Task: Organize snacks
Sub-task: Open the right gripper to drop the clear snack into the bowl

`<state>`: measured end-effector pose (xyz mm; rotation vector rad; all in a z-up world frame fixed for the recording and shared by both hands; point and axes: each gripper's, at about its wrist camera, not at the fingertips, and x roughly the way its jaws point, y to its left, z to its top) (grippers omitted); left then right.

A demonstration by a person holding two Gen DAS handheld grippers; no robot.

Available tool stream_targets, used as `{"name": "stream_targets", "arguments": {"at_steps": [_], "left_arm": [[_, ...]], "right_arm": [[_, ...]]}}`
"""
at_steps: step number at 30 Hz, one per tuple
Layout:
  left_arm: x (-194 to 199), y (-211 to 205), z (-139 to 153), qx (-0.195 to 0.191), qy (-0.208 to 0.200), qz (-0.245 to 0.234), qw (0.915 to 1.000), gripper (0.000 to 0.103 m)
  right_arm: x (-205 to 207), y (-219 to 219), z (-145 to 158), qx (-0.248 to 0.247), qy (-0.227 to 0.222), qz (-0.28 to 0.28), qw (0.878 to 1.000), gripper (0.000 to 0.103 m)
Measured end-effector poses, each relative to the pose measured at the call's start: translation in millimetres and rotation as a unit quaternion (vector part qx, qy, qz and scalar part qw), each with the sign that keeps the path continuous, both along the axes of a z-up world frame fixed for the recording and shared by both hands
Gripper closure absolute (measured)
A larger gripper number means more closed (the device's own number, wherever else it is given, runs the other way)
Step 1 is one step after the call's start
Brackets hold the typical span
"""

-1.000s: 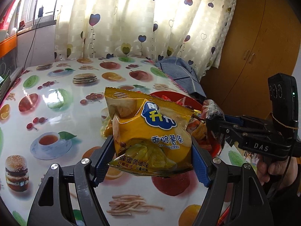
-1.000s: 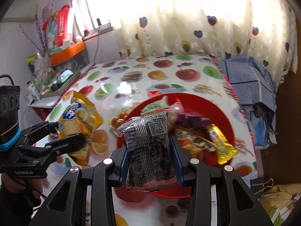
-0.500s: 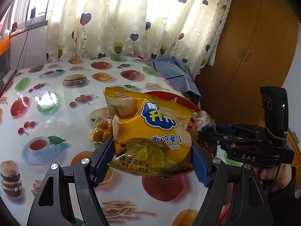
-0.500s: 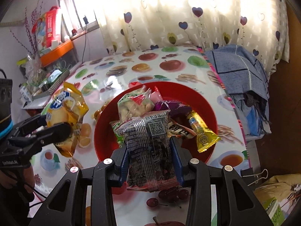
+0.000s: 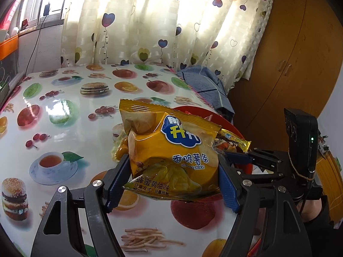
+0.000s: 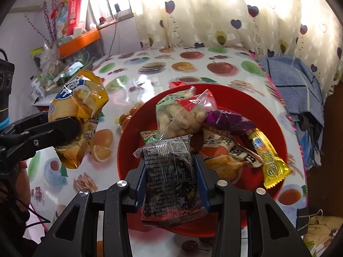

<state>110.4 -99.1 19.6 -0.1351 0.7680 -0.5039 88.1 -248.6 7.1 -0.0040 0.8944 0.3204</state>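
- We find the left gripper [image 5: 173,184] spread wide, its blue pads pressed to both sides of a yellow potato-stick bag [image 5: 171,154], held above the table [image 5: 64,128] beside the red bowl's [image 6: 268,115] left rim.
- We find the right gripper [image 6: 172,178] half closed, clamping a dark snack packet [image 6: 171,177] over the bowl's near rim.
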Motion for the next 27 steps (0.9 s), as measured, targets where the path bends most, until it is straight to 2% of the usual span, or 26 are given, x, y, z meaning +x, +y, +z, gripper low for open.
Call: {"name": "stream_targets", "arguments": {"at_steps": [4, 12, 14, 15, 16, 17, 18, 22, 27], "left_arm": [[0.6, 3.3, 0.6, -0.002, -0.001, 0.004, 1.0, 0.028], [1.8, 5.0, 0.4, -0.004, 0.002, 0.006, 1.0, 0.027], [1.8, 4.9, 0.5, -0.003, 0.001, 0.006, 1.0, 0.027], [1.9, 5.1, 0.5, -0.003, 0.002, 0.006, 1.0, 0.028], [1.8, 5.4, 0.7, -0.004, 0.001, 0.007, 1.0, 0.027], [1.7, 5.1, 0.6, -0.004, 0.001, 0.007, 1.0, 0.027], [2.0, 4.8, 0.4, -0.004, 0.001, 0.008, 1.0, 0.028], [3.0, 4.3, -1.0, -0.007, 0.003, 0.008, 0.9999, 0.027], [3.2, 4.1, -0.6, -0.006, 0.004, 0.005, 1.0, 0.027]], "right_arm": [[-1.3, 6.9, 0.4, -0.015, -0.003, 0.013, 1.0, 0.062], [-10.9, 2.4, 8.3, 0.008, -0.018, 0.034, 0.999, 0.057], [-11.0, -1.5, 10.6, 0.01, -0.021, 0.023, 0.999, 0.058], [-10.4, -5.8, 11.9, 0.023, -0.017, 0.017, 0.999, 0.06], [-9.5, -10.9, 13.2, 0.032, -0.013, 0.008, 0.999, 0.07], [-9.7, -13.9, 14.6, 0.028, -0.014, 0.0, 0.999, 0.077], [-10.8, -14.9, 15.6, 0.017, -0.017, -0.002, 1.0, 0.089], [-13.6, -10.0, 7.2, -0.017, 0.0, 0.019, 1.0, 0.093], [-1.5, 1.0, 3.0, -0.013, -0.007, 0.037, 0.999, 0.093]]}}
